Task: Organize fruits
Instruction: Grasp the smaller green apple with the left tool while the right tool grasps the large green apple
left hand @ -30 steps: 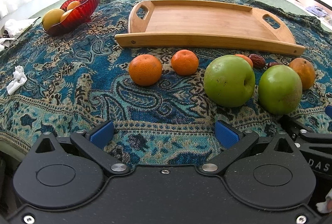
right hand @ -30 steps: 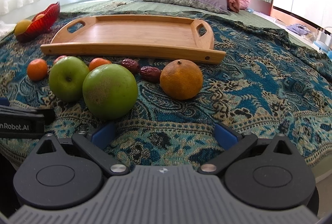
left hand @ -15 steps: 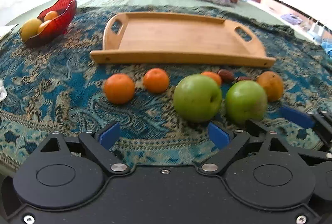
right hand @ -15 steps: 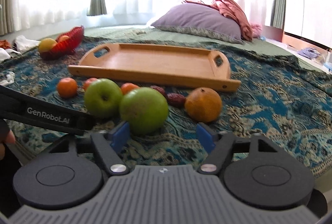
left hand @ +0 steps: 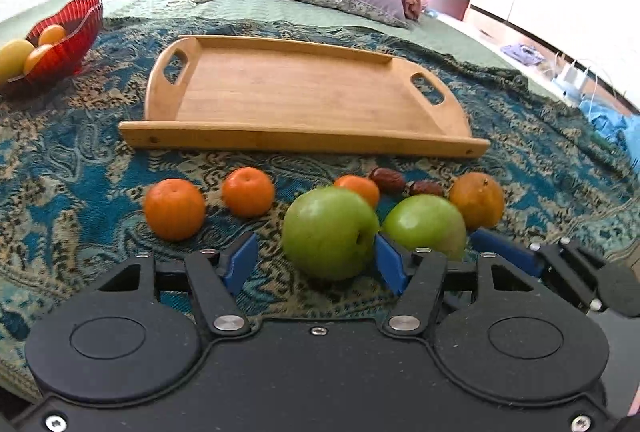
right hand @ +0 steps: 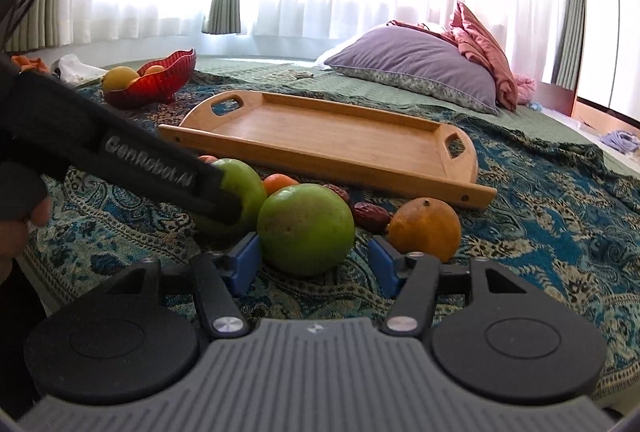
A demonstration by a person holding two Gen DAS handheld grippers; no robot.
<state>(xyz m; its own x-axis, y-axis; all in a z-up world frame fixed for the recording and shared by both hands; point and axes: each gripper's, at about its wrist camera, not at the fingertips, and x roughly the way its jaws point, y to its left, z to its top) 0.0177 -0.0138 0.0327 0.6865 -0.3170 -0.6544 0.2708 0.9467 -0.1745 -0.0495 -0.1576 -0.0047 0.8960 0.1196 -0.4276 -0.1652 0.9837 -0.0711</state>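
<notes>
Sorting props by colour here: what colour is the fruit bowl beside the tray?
Red, with a ribbed, wavy rim; the bowl shows best in the left wrist view.

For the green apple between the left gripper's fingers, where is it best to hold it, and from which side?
Grip the green apple across its widest middle, coming level from the near side. The left gripper already straddles it, and its round sides give both pads even contact.

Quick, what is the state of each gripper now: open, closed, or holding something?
Left gripper: open, fingers on both sides of a green apple, not closed on it.
Right gripper: open, fingers around the other green apple, nothing held.
</notes>
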